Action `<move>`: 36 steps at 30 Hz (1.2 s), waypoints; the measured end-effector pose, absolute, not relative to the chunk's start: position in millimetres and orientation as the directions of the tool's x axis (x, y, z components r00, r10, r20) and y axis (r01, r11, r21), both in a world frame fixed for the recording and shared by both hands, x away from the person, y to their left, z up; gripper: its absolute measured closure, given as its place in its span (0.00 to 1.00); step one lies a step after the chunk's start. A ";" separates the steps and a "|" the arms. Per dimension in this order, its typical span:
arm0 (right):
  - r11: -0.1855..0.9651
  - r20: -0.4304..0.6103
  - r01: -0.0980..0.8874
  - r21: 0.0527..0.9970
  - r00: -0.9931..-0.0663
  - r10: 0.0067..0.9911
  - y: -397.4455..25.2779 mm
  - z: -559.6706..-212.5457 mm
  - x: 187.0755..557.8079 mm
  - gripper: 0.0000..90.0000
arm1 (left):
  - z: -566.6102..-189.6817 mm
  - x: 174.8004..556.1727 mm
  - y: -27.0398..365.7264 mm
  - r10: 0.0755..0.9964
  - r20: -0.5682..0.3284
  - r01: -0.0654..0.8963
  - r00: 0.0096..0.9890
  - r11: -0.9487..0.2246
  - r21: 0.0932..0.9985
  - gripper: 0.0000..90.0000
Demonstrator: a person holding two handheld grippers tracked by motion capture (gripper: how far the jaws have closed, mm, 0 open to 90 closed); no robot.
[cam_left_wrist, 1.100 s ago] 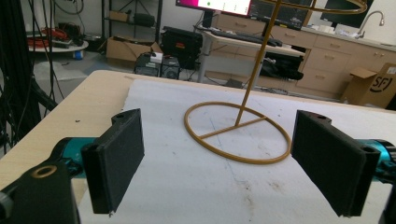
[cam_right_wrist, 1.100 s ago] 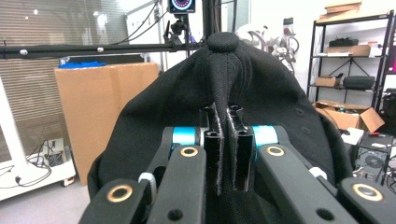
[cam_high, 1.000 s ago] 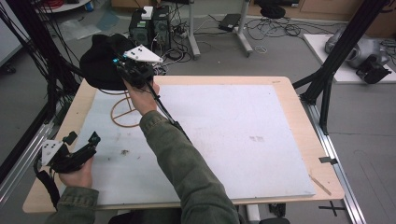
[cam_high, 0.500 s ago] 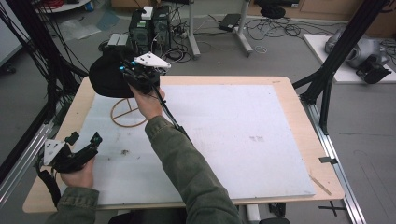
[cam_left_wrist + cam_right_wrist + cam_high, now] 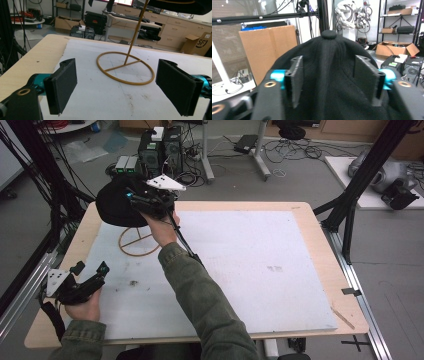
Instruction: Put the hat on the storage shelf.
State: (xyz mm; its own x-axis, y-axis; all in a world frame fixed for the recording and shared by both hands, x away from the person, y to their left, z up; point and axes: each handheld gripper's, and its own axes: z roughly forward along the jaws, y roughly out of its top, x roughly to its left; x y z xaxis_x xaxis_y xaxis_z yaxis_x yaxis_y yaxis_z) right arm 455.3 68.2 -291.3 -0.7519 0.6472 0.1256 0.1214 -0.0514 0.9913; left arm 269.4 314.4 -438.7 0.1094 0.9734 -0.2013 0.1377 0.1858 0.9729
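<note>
1. Right claw [image 5: 137,200] sits at the far left of the table [image 5: 310,270], its jaws set either side of the black cap [image 5: 115,207]; whether they pinch the fabric cannot be told.
2. Left claw [image 5: 90,275] rests low at the near left, jaws spread wide, holding nothing.
3. Cap sits atop the gold wire stand [image 5: 138,241], over the stand's upright rod [image 5: 136,30]; the ring base [image 5: 125,67] lies flat on the white mat [image 5: 260,270].
4. Judged step: the cap is being handled at the stand top, either seated or lifted.
5. Next move calls for a steady hold, keeping the cap centred so the light stand does not tip.
</note>
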 end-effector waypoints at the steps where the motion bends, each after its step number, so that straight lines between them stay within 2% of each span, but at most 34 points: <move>1: -0.059 0.132 0.123 0.991 -0.747 0.652 67.0 -290.9 455.5 0.34 | -438.7 269.4 314.4 0.973 -0.201 0.138 0.110 0.185 0.973 0.20; 2: -0.059 0.132 0.123 0.991 -0.747 0.652 67.0 -290.9 455.5 0.34 | -438.8 269.5 314.5 0.973 -0.202 0.137 0.110 0.187 0.973 0.20; 3: -0.067 0.137 0.124 0.990 -0.739 0.660 66.0 -290.6 455.5 0.28 | -438.8 269.5 314.5 0.973 -0.202 0.138 0.110 0.186 0.973 0.20; 4: -0.067 0.137 0.124 0.990 -0.739 0.660 66.0 -290.6 455.5 0.28 | -438.8 269.4 314.5 0.973 -0.201 0.138 0.110 0.186 0.973 0.20; 5: -0.064 0.140 0.130 0.989 -0.742 0.655 65.1 -290.1 455.6 0.23 | -438.7 269.2 314.5 0.974 -0.200 0.136 0.109 0.185 0.973 0.20; 13: -0.003 0.099 0.132 0.991 -0.727 0.680 51.1 -284.8 453.7 0.15 | -438.6 269.4 313.5 0.975 -0.194 0.130 0.108 0.180 0.975 0.20; 24: 0.002 0.087 0.129 0.992 -0.682 0.726 2.7 -297.7 447.5 0.14 | -438.2 271.7 309.4 0.976 -0.185 0.133 0.118 0.169 0.977 0.20; 27: -0.020 0.121 0.156 0.988 -0.674 0.729 -18.3 -306.7 447.5 0.14 | -438.3 273.2 306.7 0.976 -0.178 0.133 0.124 0.161 0.978 0.20; 36: -0.016 0.089 0.120 0.993 -0.638 0.765 -46.8 -315.6 435.9 0.14 | -438.2 278.2 301.2 0.975 -0.171 0.133 0.144 0.153 0.979 0.20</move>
